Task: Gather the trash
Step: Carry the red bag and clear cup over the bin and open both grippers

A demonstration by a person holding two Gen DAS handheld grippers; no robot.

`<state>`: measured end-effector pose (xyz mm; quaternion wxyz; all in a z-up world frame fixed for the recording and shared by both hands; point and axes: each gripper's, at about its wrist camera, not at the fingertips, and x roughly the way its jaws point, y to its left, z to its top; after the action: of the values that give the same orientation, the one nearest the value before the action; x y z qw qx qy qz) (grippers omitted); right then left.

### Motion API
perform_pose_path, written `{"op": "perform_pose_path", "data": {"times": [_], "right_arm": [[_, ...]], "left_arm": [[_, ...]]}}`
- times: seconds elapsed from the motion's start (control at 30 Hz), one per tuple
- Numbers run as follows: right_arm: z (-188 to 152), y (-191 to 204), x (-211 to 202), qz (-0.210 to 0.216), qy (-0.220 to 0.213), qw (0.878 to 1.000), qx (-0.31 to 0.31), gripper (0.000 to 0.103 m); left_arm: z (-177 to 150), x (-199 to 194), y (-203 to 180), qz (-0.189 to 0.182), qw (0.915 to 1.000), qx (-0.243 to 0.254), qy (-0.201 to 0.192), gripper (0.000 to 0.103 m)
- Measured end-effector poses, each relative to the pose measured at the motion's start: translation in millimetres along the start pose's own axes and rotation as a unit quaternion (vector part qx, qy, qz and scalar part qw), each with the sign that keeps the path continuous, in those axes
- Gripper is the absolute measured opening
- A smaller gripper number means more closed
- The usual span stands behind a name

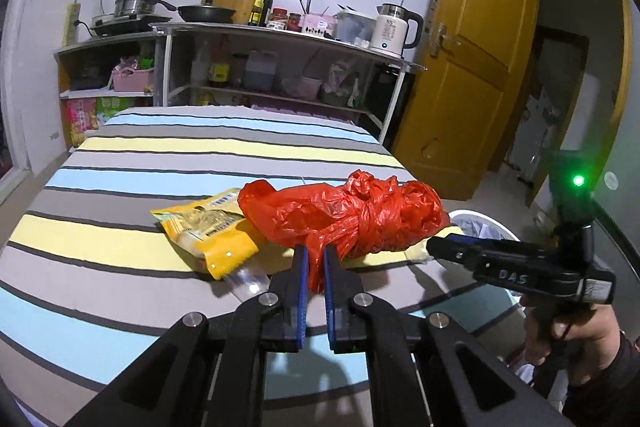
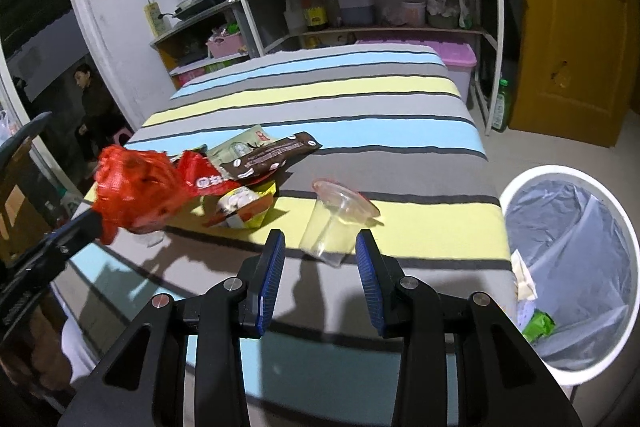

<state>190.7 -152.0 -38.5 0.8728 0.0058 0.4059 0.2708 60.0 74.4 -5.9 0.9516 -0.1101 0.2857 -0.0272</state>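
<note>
1. Left gripper [image 1: 315,259]: blue-padded jaws drawn narrow, clamped on a fold of the red plastic bag [image 1: 352,215]; the knotted bag is bunched just beyond the fingertips, over the striped bedcover [image 1: 120,187].
2. Right gripper [image 2: 320,247]: jaws spread wide, nothing between them; it sits low over the near edge of the bed, with the clear plastic cup [image 2: 336,219] lying on its side just ahead, between the finger lines.
3. Yellow snack packet [image 1: 216,231]: flat on the cover, touching the red bag's left side.
4. Wrapper pile [image 2: 248,171]: brown, red and pale green packets overlapping, left of the cup.
5. Trash bin [image 2: 520,187]: white rim, grey liner, on the floor beside the bed's right corner; scraps of paper and a green wrapper lie inside.
6. Shelf unit [image 1: 280,31]: beyond the bed, carrying pans, bottles and a white kettle [image 1: 394,27].
</note>
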Motion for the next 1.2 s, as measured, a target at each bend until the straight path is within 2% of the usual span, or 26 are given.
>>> {"op": "perform_pose_path", "data": {"times": [0.27, 0.37, 0.43, 0.6, 0.97, 1.2], "right_arm": [[12, -5, 26, -0.011, 0.017, 1.000, 0.013, 0.038], [12, -5, 30, -0.009, 0.021, 1.000, 0.016, 0.038], [12, -6, 31, -0.009, 0.021, 1.000, 0.015, 0.033], [10, -5, 27, -0.002, 0.016, 1.000, 0.010, 0.033], [1, -7, -20, 0.012, -0.021, 1.000, 0.012, 0.033], [-8, -14, -54, 0.006, -0.048, 0.999, 0.015, 0.033]], "left_arm": [[6, 9, 6, 0.000, 1.0000, -0.006, 0.000, 0.007], [9, 14, 8, -0.001, 1.0000, -0.006, 0.002, 0.007], [9, 16, 9, -0.001, 1.0000, -0.006, 0.003, 0.007], [8, 19, 6, 0.002, 1.0000, -0.006, 0.007, 0.007], [8, 11, -11, 0.001, 1.0000, 0.009, 0.003, 0.007], [11, 5, -33, -0.002, 0.9997, 0.024, 0.003, 0.007]]}}
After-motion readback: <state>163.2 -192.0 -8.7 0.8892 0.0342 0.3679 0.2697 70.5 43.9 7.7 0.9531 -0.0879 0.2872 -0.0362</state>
